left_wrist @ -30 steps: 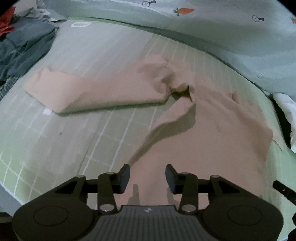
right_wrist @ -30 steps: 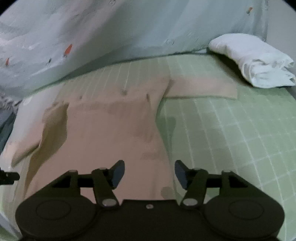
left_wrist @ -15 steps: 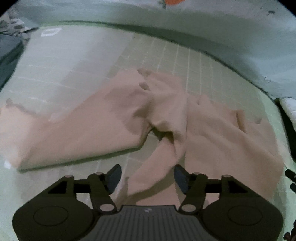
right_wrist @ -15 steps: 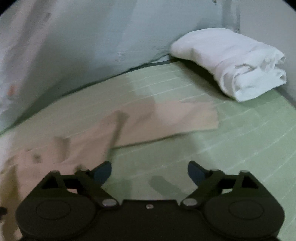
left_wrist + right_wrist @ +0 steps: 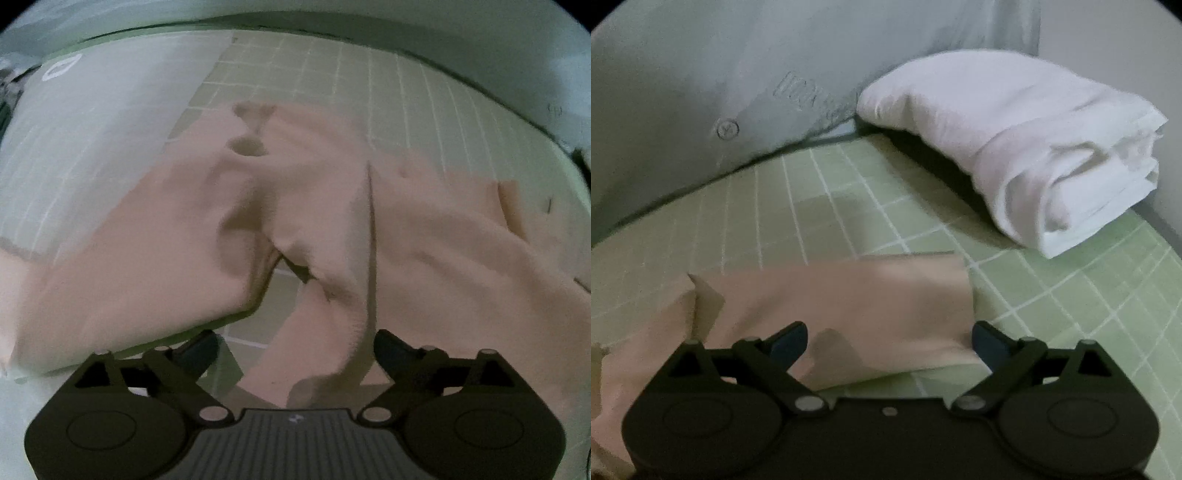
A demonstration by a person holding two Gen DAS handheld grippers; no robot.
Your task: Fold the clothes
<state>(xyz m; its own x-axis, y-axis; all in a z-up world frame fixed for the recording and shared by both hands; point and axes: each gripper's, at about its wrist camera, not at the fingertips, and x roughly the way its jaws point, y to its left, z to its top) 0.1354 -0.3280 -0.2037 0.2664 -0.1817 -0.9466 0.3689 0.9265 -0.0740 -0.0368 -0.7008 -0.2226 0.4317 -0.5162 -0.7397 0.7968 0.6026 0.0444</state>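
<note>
Whereas a second ago both grippers were set narrower and farther back from the cloth, the left gripper (image 5: pixel 293 345) and the right gripper (image 5: pixel 890 341) are now brought in low over the pink garment (image 5: pixel 155 266), and the jaws of both are opening wide, with nothing clamped. In the left view, a rumpled fold where the sleeve joins the body is found just ahead of and between the jaws. In the right view, the end of the other sleeve (image 5: pixel 871 299) is spanned by the jaws, its cut edge just beside the right-hand finger. From this it is judged that the sleeves are about to be taken up and folded inward; no fold is finished yet.

Ahead and to the right of the right gripper, well apart from the sleeve, a folded white cloth (image 5: pixel 1027 155) is seen resting on the green checked sheet (image 5: pixel 1071 295). A pale quilt (image 5: pixel 720 74) is banked up beyond both grippers. Nothing is found lying across either sleeve, though the bunched cloth at the shoulder may need smoothing.
</note>
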